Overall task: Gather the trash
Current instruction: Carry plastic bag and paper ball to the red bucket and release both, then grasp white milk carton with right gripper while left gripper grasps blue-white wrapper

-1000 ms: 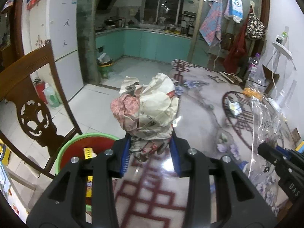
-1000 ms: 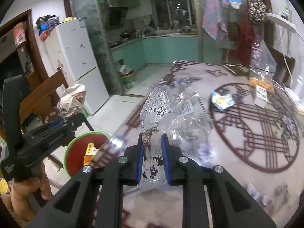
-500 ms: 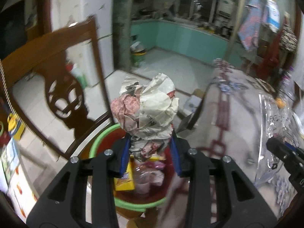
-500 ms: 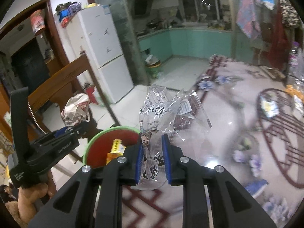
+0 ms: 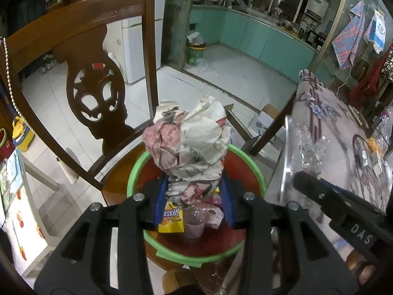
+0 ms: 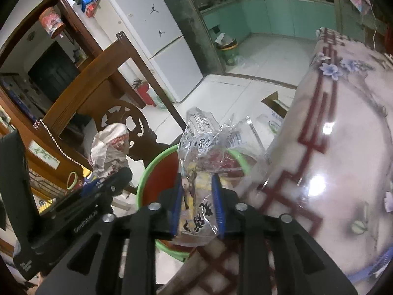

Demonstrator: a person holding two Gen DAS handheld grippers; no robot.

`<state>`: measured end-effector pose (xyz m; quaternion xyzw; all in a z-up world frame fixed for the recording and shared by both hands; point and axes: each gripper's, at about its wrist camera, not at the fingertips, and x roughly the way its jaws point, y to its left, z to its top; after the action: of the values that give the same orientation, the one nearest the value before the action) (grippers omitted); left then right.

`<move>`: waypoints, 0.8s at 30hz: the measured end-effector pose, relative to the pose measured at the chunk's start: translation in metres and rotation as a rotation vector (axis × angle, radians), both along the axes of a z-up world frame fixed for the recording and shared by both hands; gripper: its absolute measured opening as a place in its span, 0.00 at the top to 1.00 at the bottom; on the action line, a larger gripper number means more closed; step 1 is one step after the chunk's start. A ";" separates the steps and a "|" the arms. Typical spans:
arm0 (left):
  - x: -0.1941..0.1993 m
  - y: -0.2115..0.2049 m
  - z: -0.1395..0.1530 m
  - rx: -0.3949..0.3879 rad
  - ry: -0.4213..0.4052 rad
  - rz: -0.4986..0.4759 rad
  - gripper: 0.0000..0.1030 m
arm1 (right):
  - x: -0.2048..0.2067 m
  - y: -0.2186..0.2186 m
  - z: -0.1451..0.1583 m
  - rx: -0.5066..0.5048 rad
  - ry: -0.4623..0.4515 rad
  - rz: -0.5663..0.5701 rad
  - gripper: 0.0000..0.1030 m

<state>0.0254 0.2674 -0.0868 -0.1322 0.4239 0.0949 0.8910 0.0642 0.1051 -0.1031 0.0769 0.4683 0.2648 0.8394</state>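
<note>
Left gripper fingers clamped on crumpled paper wad, held right over green-rimmed red trash bin on wooden chair. Right gripper fingers pinch clear printed plastic bag at table edge, above bin.

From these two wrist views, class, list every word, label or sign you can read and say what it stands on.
"DAS" on the right gripper, seen from the left wrist.
Yellow snack packet in the bin: blue lettering, too blurred to read.
Clear plastic wrapper: black Chinese characters, not legible.
Left gripper side: white print, too blurred.
</note>
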 end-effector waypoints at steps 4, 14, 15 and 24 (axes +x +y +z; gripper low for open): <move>0.000 0.005 0.001 0.005 -0.003 0.041 0.42 | 0.004 -0.005 0.000 0.015 0.003 -0.022 0.66; 0.004 -0.014 0.005 0.012 -0.029 0.005 0.24 | -0.006 -0.062 0.018 0.033 -0.046 -0.125 0.59; 0.005 -0.019 0.006 0.001 -0.036 -0.010 0.23 | -0.008 -0.080 0.022 0.015 -0.065 -0.155 0.58; 0.014 -0.095 0.016 -0.035 -0.040 -0.192 0.18 | 0.014 -0.310 0.049 -0.168 -0.151 -0.655 0.51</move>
<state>0.0392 0.1721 -0.0706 -0.1086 0.4183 -0.0010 0.9018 0.0779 -0.2045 -0.0546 0.1340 0.3753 -0.0535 0.9156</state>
